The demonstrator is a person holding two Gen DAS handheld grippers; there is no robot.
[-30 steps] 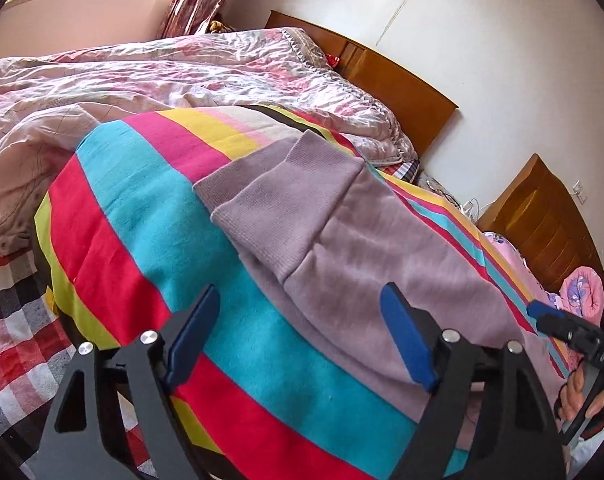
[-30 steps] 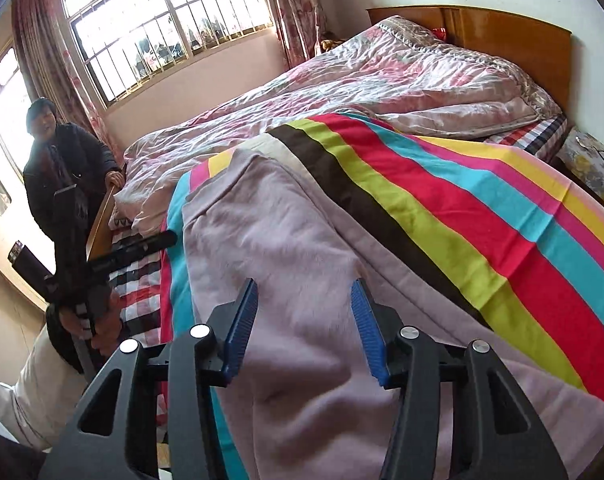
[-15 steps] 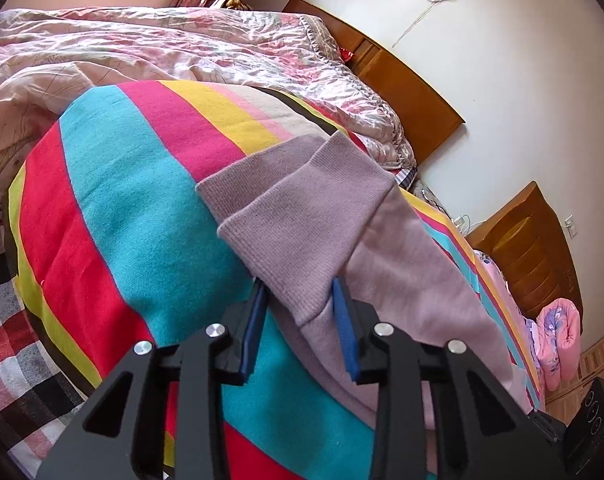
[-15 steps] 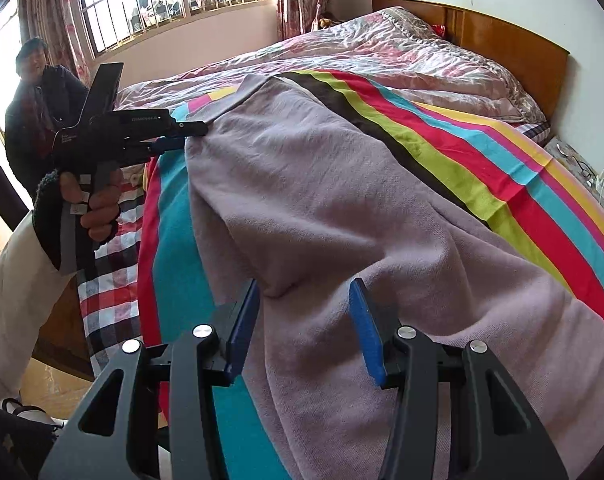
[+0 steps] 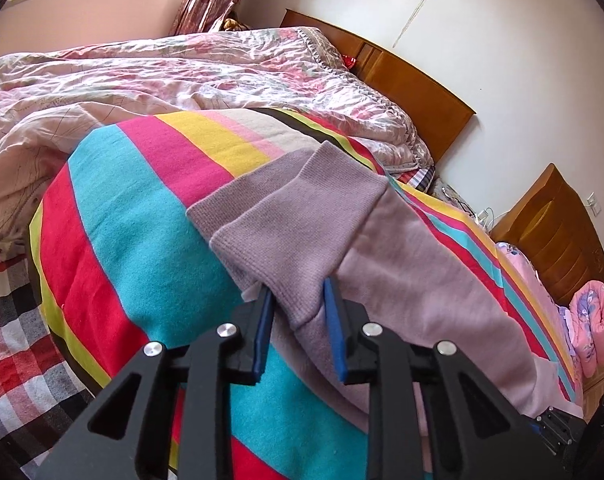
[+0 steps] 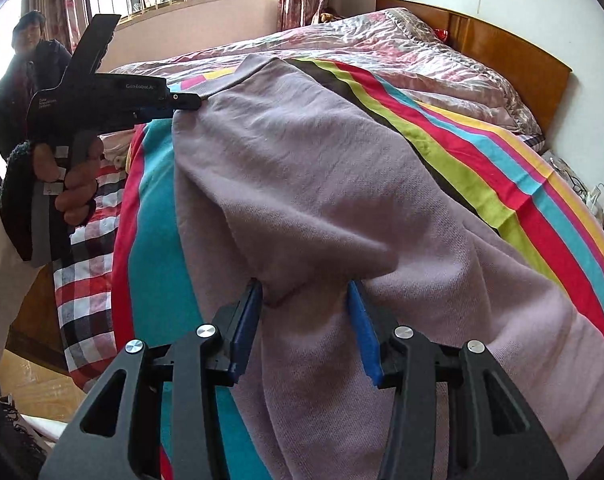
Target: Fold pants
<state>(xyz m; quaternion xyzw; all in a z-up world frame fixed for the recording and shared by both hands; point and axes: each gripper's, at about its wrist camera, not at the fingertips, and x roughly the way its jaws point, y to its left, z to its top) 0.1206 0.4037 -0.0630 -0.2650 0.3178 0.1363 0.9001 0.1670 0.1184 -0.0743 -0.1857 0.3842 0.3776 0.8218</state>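
The mauve pants lie lengthwise on a striped blanket on the bed. Their two ribbed cuffs are stacked at the near end in the left wrist view. My left gripper is shut on the lower edge of the cuffs. It also shows in the right wrist view, pinching the far end of the pants. My right gripper has its jaws partly closed around a raised fold of the pants near the waist end, cloth bunched between the pads.
A rumpled pink floral quilt covers the far half of the bed. A wooden headboard stands against the wall. A checked sheet shows at the bed's edge. A person stands by the window.
My left gripper closed on the cuffs and has lifted slightly with them. My right gripper moved down onto the pants, and a fold now sits between its pads.
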